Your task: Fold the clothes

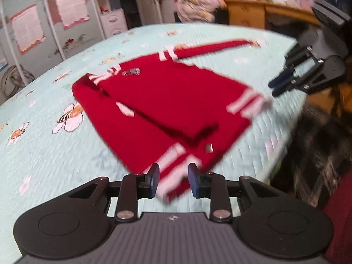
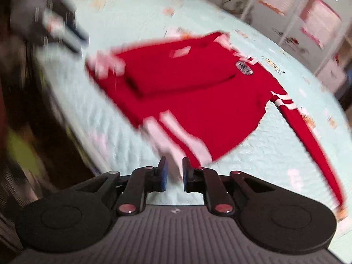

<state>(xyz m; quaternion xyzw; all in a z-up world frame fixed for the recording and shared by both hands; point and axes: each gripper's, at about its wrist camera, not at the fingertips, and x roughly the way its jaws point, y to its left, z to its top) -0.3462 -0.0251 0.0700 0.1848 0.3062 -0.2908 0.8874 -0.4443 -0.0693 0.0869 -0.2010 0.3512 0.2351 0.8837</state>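
Pale blue bee-and-flower bedspread (image 1: 55, 154), a partly folded red white-striped sweater (image 1: 167, 101) flat on it

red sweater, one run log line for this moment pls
red sweater flat on bed | one sleeve folded across body, other stretched out | left gripper open at hem | right gripper open at hem | frames blurred
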